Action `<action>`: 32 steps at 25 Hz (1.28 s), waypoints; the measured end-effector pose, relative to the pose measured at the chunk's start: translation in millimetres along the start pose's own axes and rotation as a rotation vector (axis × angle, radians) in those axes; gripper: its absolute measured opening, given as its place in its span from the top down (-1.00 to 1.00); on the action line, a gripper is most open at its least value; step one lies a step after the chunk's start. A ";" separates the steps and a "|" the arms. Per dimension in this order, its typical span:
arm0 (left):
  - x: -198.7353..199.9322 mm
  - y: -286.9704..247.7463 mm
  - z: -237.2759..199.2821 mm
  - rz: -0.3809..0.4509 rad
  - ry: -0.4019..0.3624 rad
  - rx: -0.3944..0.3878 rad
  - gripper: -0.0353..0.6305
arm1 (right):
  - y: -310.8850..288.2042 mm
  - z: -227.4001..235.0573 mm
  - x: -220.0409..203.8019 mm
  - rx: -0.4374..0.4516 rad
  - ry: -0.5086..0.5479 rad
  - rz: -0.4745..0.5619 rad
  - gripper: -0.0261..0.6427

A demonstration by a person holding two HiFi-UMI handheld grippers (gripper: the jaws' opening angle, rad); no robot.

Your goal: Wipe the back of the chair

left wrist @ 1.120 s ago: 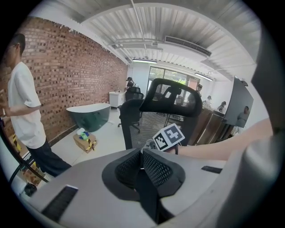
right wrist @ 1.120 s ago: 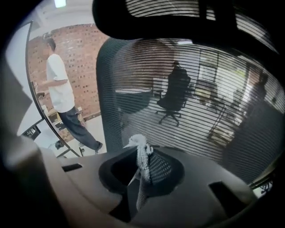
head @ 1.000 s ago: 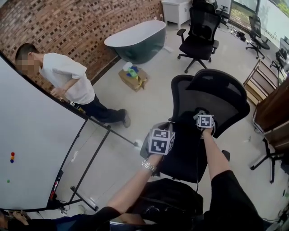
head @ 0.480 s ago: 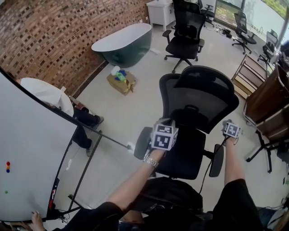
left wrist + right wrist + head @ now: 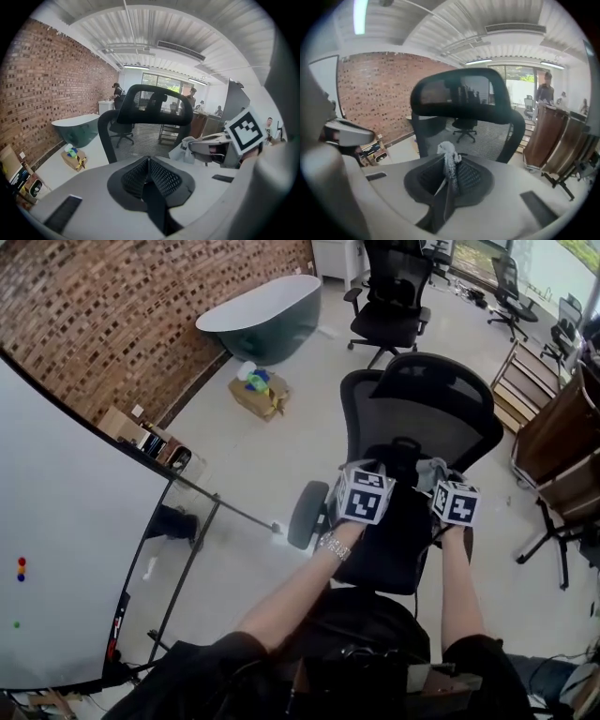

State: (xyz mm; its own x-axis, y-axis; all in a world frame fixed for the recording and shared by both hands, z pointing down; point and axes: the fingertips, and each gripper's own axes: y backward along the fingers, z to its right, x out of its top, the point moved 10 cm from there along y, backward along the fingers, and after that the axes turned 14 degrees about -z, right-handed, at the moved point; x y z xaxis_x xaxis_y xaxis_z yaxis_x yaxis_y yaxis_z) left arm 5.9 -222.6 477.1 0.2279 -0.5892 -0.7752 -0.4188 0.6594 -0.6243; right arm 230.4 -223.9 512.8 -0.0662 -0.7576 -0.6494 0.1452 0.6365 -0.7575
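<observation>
I see the chair (image 5: 412, 432): black mesh back, curved frame, padded headrest (image 5: 436, 381). My right tool (image 5: 449, 176) pinches a nubbly pale-grey cloth (image 5: 450, 157) close to the lower part of the chair's back. My left tool (image 5: 149, 164), pressed together and empty, sits just beside it. Black-and-white square markers (image 5: 364, 496) cover both cubes.

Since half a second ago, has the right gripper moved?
Yes. The right gripper swung left, from right of the chair back to its lower middle, beside the left gripper.
</observation>
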 end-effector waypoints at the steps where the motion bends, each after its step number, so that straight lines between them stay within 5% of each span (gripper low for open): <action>1: -1.1 1.0 0.9 0.000 -0.001 0.000 0.83 | 7.5 -21.6 0.7 0.016 0.021 0.008 0.79; 5: -6.9 7.6 4.4 -0.001 -0.009 0.019 0.83 | 24.0 -77.9 -0.8 0.082 0.062 0.029 0.79; 14: -17.5 17.1 25.8 -0.013 0.004 0.008 0.83 | 35.6 -88.4 -17.8 0.118 0.064 -0.024 0.79; 22: -79.1 31.8 51.9 -0.093 0.062 0.043 0.83 | 45.6 -86.9 -67.1 0.168 0.107 -0.083 0.79; 32: -133.3 108.2 48.5 -0.073 0.075 0.022 0.83 | 106.2 -137.6 -135.4 0.163 0.016 -0.062 0.79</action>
State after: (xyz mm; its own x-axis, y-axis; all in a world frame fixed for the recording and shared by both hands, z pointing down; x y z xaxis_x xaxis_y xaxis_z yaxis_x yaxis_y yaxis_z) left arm -27.2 -50.1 508.2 0.1906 -0.6691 -0.7184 -0.3837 0.6228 -0.6818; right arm 119.0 -33.9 510.9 -0.0954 -0.7913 -0.6040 0.2985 0.5561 -0.7757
